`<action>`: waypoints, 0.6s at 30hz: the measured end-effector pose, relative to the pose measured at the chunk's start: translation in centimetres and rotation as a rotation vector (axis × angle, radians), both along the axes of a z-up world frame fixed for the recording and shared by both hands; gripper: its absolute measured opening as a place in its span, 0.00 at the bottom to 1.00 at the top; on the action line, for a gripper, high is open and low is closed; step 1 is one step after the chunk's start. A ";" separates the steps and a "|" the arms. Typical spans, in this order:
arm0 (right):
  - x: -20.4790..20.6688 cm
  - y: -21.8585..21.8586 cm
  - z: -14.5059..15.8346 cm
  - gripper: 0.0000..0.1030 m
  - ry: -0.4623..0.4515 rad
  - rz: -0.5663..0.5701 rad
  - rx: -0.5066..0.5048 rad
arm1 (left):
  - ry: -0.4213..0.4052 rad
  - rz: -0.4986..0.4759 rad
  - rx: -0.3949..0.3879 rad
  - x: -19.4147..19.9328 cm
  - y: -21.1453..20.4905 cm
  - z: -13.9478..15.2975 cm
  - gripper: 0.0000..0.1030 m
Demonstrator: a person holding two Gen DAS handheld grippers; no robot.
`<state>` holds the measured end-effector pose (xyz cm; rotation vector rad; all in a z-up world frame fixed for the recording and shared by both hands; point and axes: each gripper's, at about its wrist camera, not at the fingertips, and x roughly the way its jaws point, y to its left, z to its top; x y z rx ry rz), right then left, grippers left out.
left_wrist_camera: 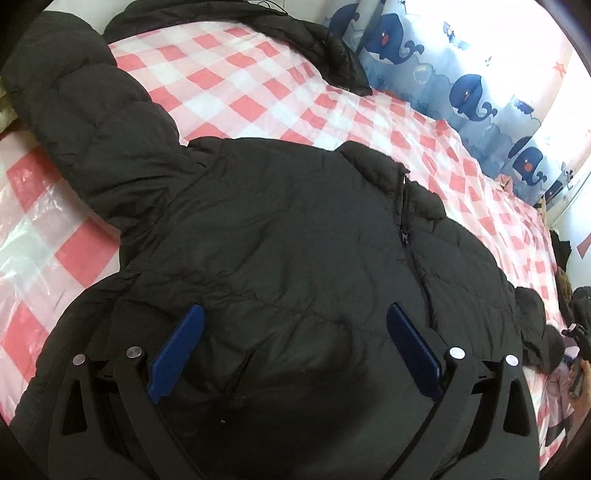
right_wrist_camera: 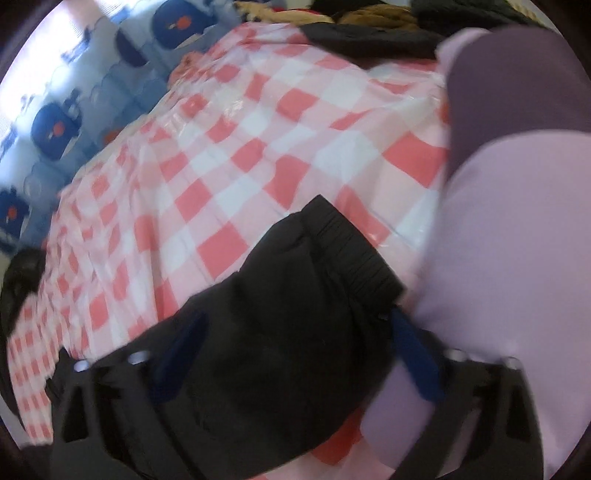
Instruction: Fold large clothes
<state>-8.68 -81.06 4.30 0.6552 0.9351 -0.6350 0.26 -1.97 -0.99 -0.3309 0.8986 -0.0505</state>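
A black puffer jacket (left_wrist_camera: 277, 240) lies front up on the pink-and-white checked bed cover (left_wrist_camera: 258, 85), zip (left_wrist_camera: 404, 236) closed. One sleeve (left_wrist_camera: 85, 110) stretches to the upper left. My left gripper (left_wrist_camera: 295, 347) hangs open just over the jacket's lower body, with cloth under both blue pads and nothing gripped. In the blurred right wrist view the other sleeve (right_wrist_camera: 295, 295) with its ribbed cuff (right_wrist_camera: 351, 251) lies between the fingers of my right gripper (right_wrist_camera: 295, 350). Its jaws stand wide. I cannot see the pads pressing on the cloth.
Another black garment (left_wrist_camera: 314, 40) lies at the far end of the bed, by the whale-print curtain (left_wrist_camera: 461, 92). Lilac and purple cloth (right_wrist_camera: 509, 258) fills the right of the right wrist view. A pile of clothes (right_wrist_camera: 369, 22) sits beyond the cover (right_wrist_camera: 258, 129).
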 end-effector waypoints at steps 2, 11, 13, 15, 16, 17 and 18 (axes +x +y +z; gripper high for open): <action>-0.1 0.0 -0.7 0.05 -0.016 0.026 0.070 | 0.009 0.000 -0.008 0.0 0.0 -0.3 0.92; -2.8 1.2 1.7 0.05 -0.276 0.054 0.075 | 0.033 0.015 -0.055 0.2 1.0 -0.6 0.92; -2.8 1.9 2.7 0.05 -0.331 0.072 0.060 | 0.037 0.017 -0.063 0.3 1.1 -0.6 0.92; -2.9 2.5 3.6 0.05 -0.386 0.086 0.057 | 0.037 0.019 -0.067 0.3 1.1 -0.6 0.92; -3.1 2.9 4.2 0.05 -0.418 0.090 0.052 | 0.037 0.020 -0.069 0.3 1.2 -0.6 0.92; -3.4 3.1 4.7 0.05 -0.450 0.092 0.059 | 0.036 0.021 -0.072 0.3 1.3 -0.6 0.92; -3.6 3.3 5.1 0.05 -0.481 0.092 0.069 | 0.036 0.022 -0.074 0.2 1.3 -0.6 0.92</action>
